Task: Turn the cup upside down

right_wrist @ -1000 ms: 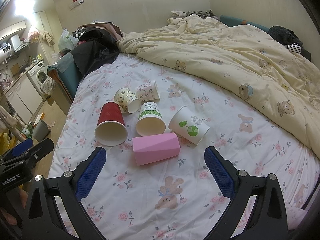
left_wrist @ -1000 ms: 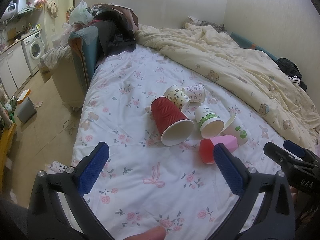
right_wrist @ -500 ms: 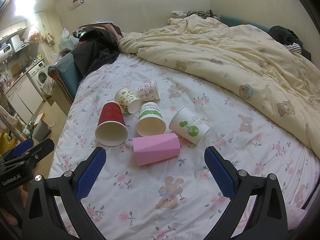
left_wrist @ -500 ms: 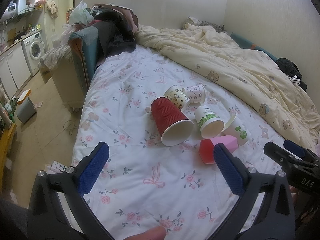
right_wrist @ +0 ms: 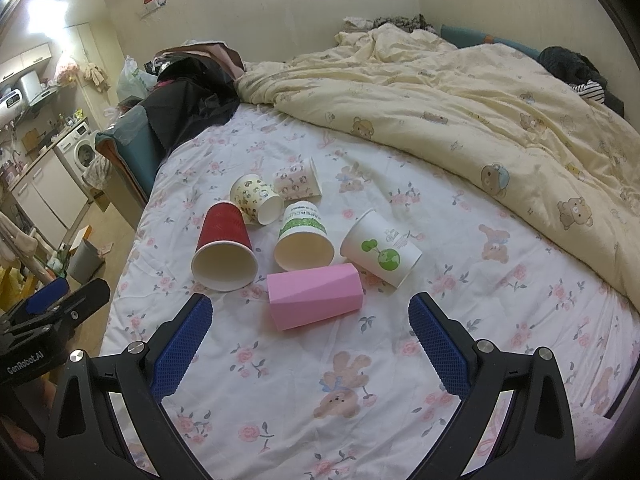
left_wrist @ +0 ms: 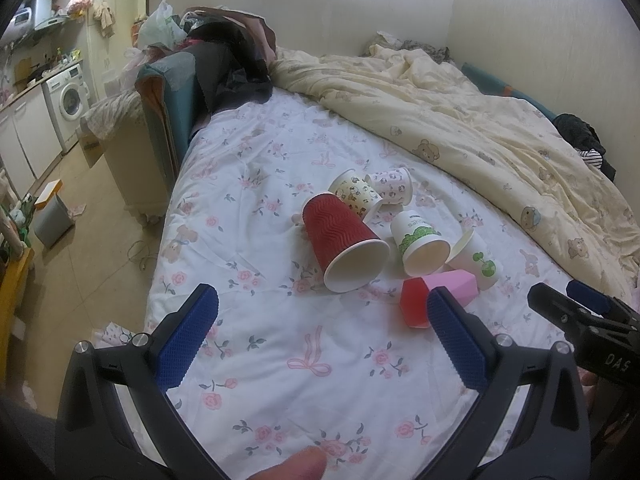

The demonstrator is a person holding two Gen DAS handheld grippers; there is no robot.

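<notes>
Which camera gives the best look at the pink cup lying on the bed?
The right wrist view: the pink cup lies on its side, its whole faceted body unobstructed between the open right gripper fingers. In the left wrist view, the left gripper finger covers part of it, showing mainly its red inside.

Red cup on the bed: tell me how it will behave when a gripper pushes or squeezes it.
The red cup lies on its side on the soft sheet, so it probably rolls in an arc. It looks like ribbed paper: likely light, grippy, and easily crushed near its open rim.
</notes>
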